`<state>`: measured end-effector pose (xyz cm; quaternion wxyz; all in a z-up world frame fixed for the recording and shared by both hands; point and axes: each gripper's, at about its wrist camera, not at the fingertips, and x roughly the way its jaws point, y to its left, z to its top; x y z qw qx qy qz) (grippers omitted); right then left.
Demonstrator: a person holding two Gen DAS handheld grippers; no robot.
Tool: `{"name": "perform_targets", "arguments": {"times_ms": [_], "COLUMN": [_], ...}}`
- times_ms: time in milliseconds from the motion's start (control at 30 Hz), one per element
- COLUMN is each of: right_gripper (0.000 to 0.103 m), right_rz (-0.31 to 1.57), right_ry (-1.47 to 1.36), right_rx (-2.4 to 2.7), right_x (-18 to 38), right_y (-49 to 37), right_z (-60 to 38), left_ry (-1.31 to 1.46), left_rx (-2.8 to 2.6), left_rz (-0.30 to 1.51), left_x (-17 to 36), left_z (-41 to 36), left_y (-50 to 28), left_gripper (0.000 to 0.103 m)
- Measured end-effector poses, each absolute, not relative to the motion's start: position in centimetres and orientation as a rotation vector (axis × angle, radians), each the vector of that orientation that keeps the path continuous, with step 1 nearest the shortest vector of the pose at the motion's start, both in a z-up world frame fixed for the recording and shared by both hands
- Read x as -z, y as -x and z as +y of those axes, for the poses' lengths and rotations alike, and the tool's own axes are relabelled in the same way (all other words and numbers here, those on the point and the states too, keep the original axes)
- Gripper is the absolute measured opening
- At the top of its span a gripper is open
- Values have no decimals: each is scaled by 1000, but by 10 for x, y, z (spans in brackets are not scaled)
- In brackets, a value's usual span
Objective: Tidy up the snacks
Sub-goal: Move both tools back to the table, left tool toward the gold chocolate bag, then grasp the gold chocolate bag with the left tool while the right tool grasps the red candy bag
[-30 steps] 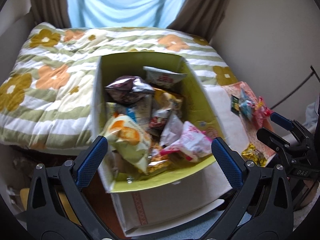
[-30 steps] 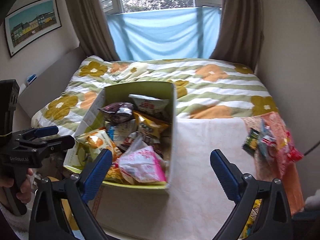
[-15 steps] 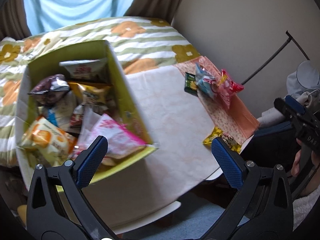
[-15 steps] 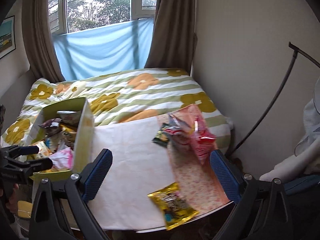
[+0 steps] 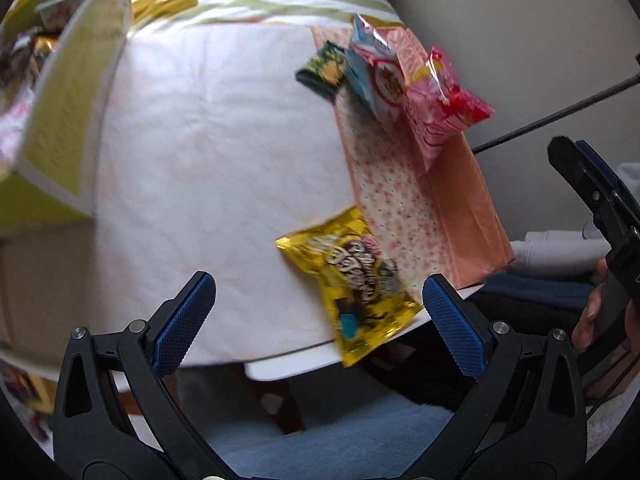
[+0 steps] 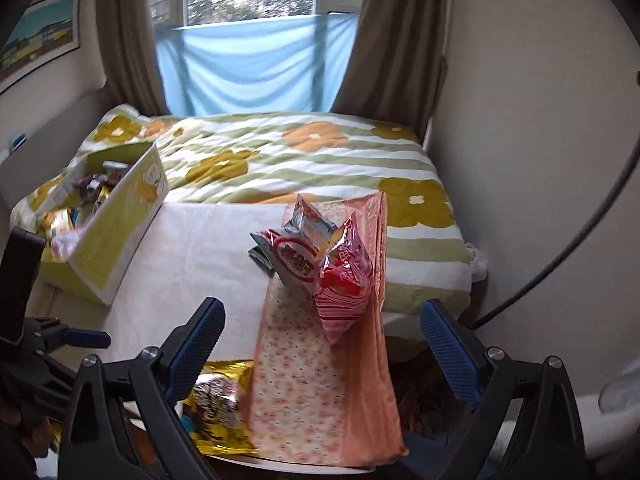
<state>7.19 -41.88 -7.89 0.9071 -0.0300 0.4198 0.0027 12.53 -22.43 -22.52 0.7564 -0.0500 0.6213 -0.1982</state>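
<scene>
The yellow snack packet [image 5: 349, 285] lies flat at the near edge of the table [image 5: 208, 152], one corner projecting past the rim. Its upper right side touches the pink patterned cloth [image 5: 404, 208]. This position, apart from the other loose items and nearest the person, makes it the likely next item to collect.

Three further packets sit in a cluster at the far end of the cloth: a dark green packet [image 5: 322, 69], a blue and white packet [image 5: 374, 76] and a red and pink packet [image 5: 438, 100]. They lean against one another, so they are likely to shift if one is drawn out.

The green box [image 6: 116, 232] stands at the left of the table, well apart from the loose packets, and already holds many snacks. It is judged to be the collection point.

The left gripper [image 5: 320, 320] is empty, with its blue pads set wide apart. The yellow packet lies just ahead of it, closer to the right-side pad, whose tip is just beside the packet's lower corner. No contact is made.

The right gripper [image 6: 322, 344] is also empty and spread wide. It points over the cloth toward the cluster, with the yellow packet [image 6: 218, 404] partly hidden behind its left-side finger.
</scene>
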Motion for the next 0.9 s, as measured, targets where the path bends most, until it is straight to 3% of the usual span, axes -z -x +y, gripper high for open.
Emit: {"name": "perform_targets", "arguments": {"times_ms": [500,600,833,900], "right_gripper": [97,97,97,97], "right_rz": [926,922,913,907], "right_ry": [139,164,229,241], "right_rx": [-77,-74,-72,-69], "right_x": [145,153,170,173], "right_y": [-115,-120,-138,-141], "right_z": [-436,-436,-431,-430], "left_ry": [110,81,-12,-20], "left_rx": [211,202,224,247], "left_rz": [1410,1391,1356,1351], "left_x": [308,313,310,309], "left_z": [-290,-293,-307,-309], "left_y": [-113,-114,-120,-124], "left_gripper": [102,95,65,63]}}
